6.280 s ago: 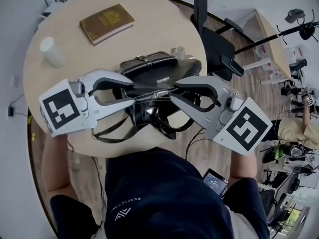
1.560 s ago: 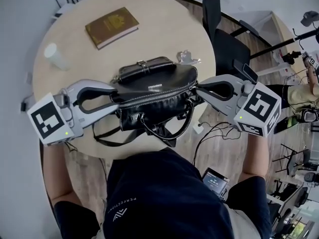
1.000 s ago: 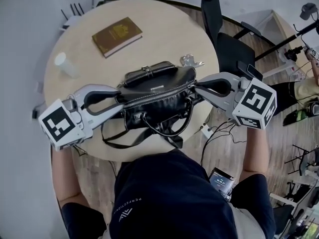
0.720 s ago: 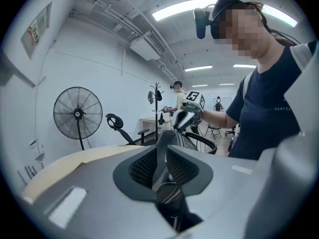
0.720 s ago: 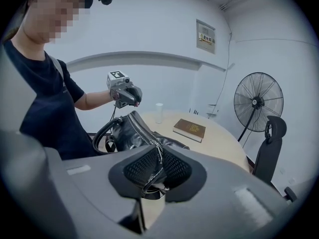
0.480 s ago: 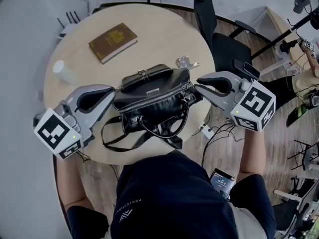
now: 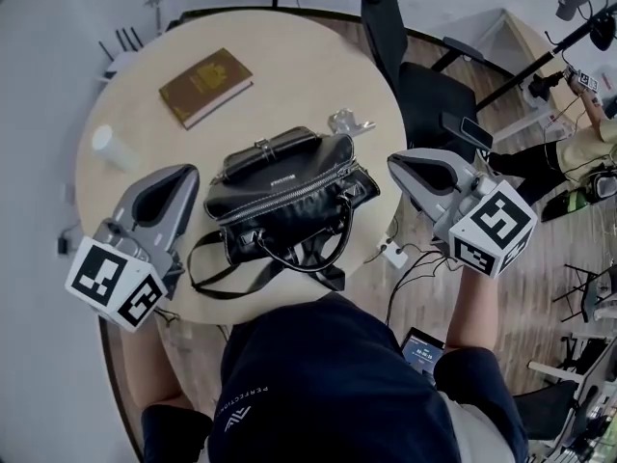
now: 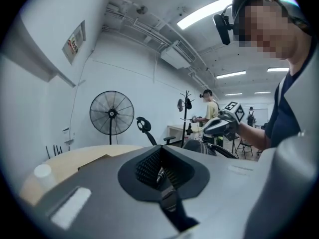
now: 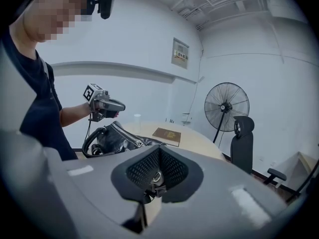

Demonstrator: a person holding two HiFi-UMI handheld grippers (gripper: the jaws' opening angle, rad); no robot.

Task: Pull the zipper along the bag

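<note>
You are holding your left hand-held gripper [image 7: 183, 174] and right hand-held gripper [image 7: 395, 162] pressed together, empty; the bag [image 7: 308, 218] zipper [image 7: 289, 194] looks closed, so nothing needs pulling.

1. My right gripper [image 9: 158, 171]: jaws pressed together, holding nothing.
2. Ahead, to the left: a black bag [image 9: 113, 138] on a round table [image 9: 204, 144], with the left gripper [image 9: 122, 105] above it.
3. Behind the bag: a book [image 9: 167, 134] and a cup [image 9: 137, 119]. A fan [image 9: 227, 106] stands right.
</note>
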